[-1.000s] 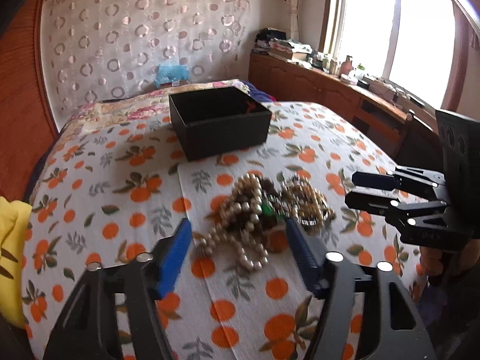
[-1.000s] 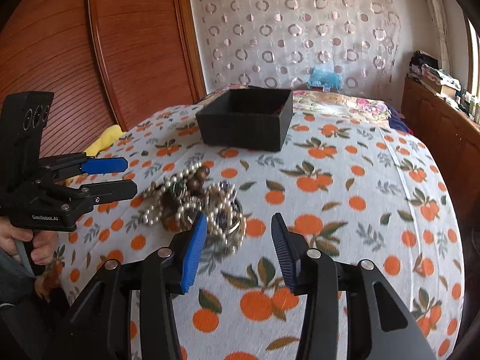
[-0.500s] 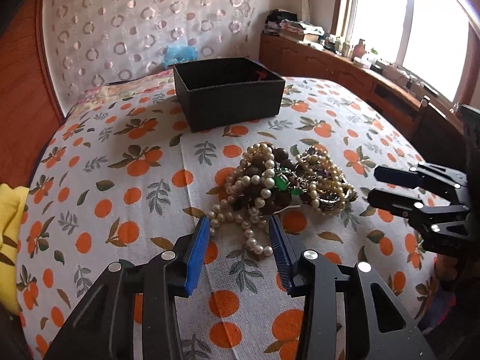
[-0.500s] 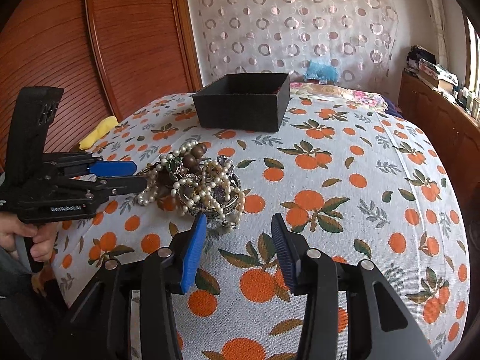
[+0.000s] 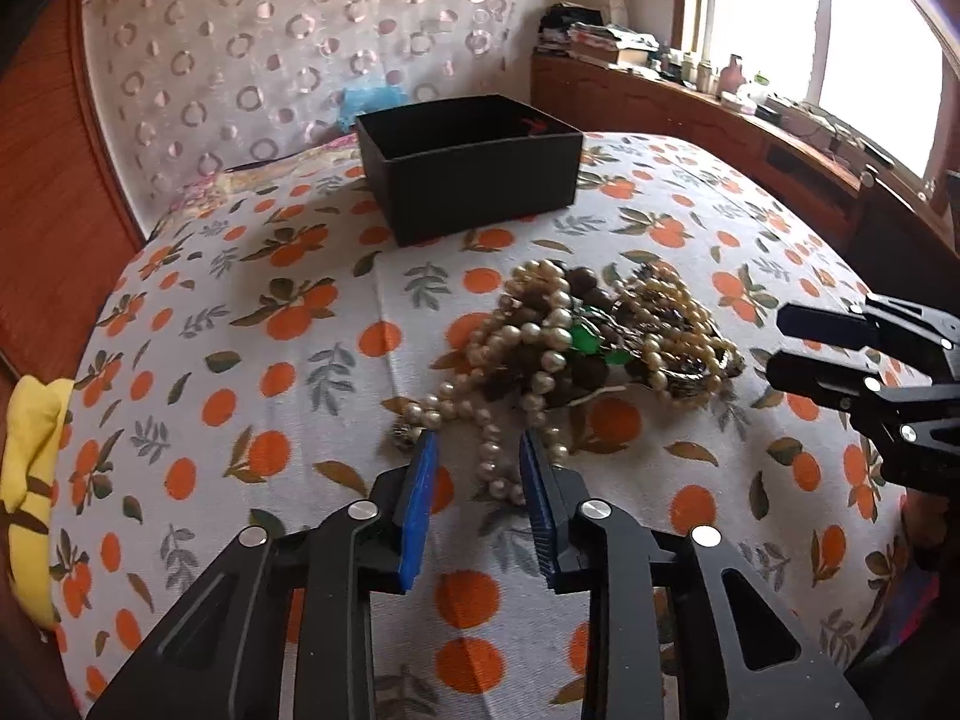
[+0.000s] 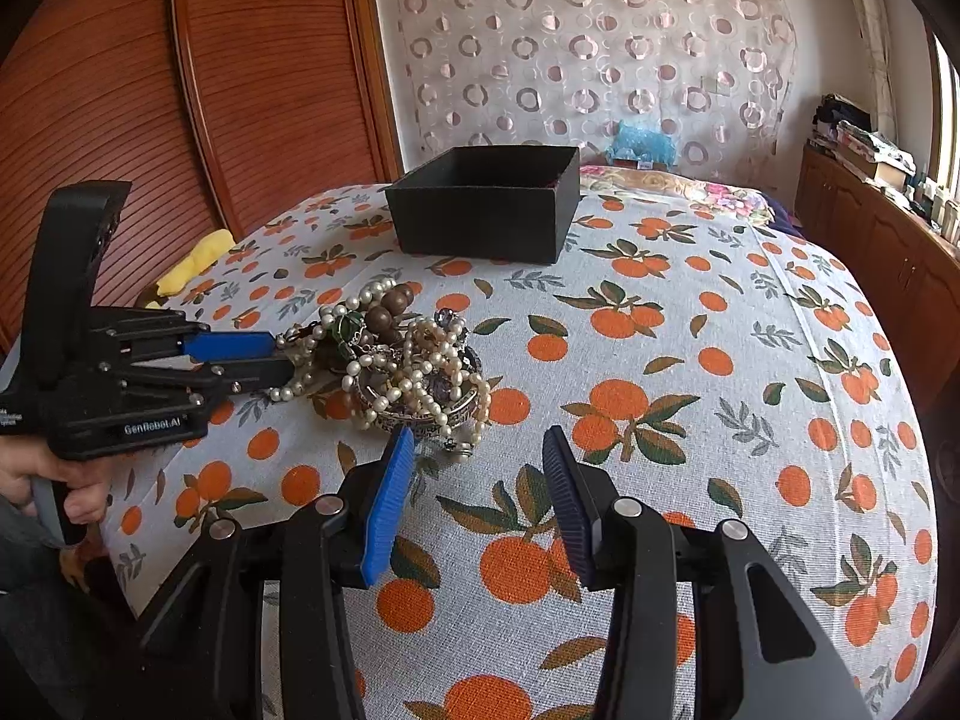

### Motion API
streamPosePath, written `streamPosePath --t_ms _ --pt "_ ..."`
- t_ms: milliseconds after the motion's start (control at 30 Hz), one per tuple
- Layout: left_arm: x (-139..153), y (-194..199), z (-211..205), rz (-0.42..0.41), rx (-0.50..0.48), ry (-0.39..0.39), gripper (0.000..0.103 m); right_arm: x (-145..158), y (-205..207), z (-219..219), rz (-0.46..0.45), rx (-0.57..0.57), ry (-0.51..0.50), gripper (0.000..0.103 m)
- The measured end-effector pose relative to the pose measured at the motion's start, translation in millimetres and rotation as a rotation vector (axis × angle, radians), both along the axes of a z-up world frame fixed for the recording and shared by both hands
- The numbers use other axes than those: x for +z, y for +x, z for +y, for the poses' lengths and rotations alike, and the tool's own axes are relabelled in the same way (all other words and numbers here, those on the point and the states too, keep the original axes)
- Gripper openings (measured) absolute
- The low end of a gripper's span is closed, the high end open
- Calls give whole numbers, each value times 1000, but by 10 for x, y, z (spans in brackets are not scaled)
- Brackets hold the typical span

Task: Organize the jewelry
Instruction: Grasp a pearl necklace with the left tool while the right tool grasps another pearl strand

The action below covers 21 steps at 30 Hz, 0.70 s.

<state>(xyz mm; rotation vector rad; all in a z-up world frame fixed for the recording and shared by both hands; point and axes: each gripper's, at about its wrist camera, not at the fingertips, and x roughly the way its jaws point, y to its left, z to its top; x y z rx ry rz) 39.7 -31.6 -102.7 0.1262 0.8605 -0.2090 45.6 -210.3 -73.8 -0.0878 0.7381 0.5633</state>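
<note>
A tangled pile of jewelry [image 5: 576, 336] [image 6: 408, 360], with pearl strands, brown beads, a green stone and a metal bangle, lies on the orange-print bed cover [image 5: 270, 312]. Behind it stands an open black box [image 5: 480, 192] [image 6: 480, 222]. My left gripper [image 5: 478, 441] [image 6: 285, 357] straddles a loose pearl strand [image 5: 495, 468] at the pile's near edge. Its jaws are closing, and a gap still shows beside the strand. My right gripper [image 6: 480, 435] [image 5: 777, 342] stands open just short of the pile, with nothing between its fingers.
A yellow cloth [image 5: 30, 480] [image 6: 192, 264] lies at the bed's left edge beside a ribbed wooden panel [image 6: 180, 90]. A wooden cabinet [image 5: 720, 120] with clutter on it runs under the window on the right. A patterned curtain [image 6: 600, 60] hangs behind the bed.
The left gripper's jaws have narrowed from wide to close around the pearl strand, and it has tipped down toward the pile. The right gripper's opening is unchanged.
</note>
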Motion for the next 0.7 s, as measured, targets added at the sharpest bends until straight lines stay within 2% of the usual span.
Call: streamPosePath --t_ms 100,167,333,700 --pt "-14 6 -10 -1 -7 -4 19 0 -2 2 -1 0 -1 47" --pt "-16 7 -9 -2 -13 -7 7 3 0 4 -1 1 -2 47" --pt "44 -12 69 -10 -14 -64 6 35 27 12 1 14 1 47" --pt "554 -140 279 -168 27 -137 6 135 283 192 23 75 15 47"
